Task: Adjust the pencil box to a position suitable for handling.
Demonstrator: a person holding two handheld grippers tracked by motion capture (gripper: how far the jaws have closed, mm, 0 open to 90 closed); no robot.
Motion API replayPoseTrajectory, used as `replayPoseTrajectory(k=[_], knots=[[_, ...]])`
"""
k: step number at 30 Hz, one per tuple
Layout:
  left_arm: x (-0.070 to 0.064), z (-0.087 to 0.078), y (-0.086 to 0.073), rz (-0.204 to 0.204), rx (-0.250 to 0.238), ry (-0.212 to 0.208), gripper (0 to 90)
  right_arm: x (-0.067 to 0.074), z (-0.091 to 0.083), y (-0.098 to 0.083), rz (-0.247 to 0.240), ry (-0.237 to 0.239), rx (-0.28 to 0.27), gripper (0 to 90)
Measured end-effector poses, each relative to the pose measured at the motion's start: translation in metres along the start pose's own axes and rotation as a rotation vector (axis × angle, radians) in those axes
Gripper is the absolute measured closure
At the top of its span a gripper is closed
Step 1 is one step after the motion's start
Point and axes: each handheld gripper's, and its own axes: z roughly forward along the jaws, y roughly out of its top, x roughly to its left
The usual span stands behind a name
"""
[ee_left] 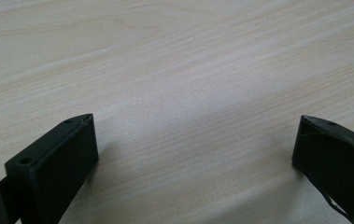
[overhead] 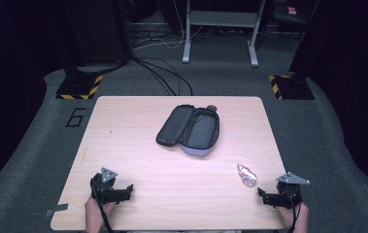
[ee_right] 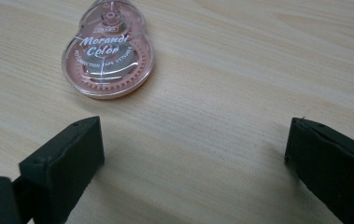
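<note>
A dark pencil case (overhead: 189, 131) lies unzipped and spread flat near the middle of the wooden table (overhead: 138, 145). A pink, clear-shelled correction tape (overhead: 246, 174) (ee_right: 108, 58) rests near the front right. My right gripper (overhead: 261, 195) (ee_right: 195, 137) stands open just short of the tape, low over the wood, nothing between its jaws. My left gripper (overhead: 129, 190) (ee_left: 195, 135) sits at the front left, open, with only bare wood between its jaws. A hand holds each gripper at the table's near edge.
A small brown thing (overhead: 211, 107) peeks out behind the case. Past the table's far edge lie grey floor, cables (overhead: 164, 73), a metal frame's legs (overhead: 220, 29) and two stands with yellow-black bases (overhead: 79, 86). A grey tab (overhead: 56, 210) sticks out at the front-left corner.
</note>
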Motion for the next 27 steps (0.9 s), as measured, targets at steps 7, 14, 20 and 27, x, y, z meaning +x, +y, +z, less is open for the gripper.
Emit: replayPoseTrajectory(k=[7, 14, 20, 27], knots=[[0.000, 0.000, 0.000, 0.002, -0.001, 0.000, 0.2, 0.000, 0.000, 0.000, 0.000, -0.001, 0.000, 4.1], [-0.003, 0.000, 0.000, -0.027, 0.003, 0.028, 0.3, 0.000, 0.000, 0.000, 0.004, 0.000, 0.001, 4.1], [-0.004, 0.000, 0.004, -0.036, 0.020, 0.037, 1.1, 0.000, 0.000, 0.000, 0.000, -0.003, 0.002, 4.2], [-0.014, -0.002, 0.024, 0.000, 0.010, -0.027, 2.4, 0.000, 0.000, 0.000, 0.005, -0.005, 0.001, 4.2]])
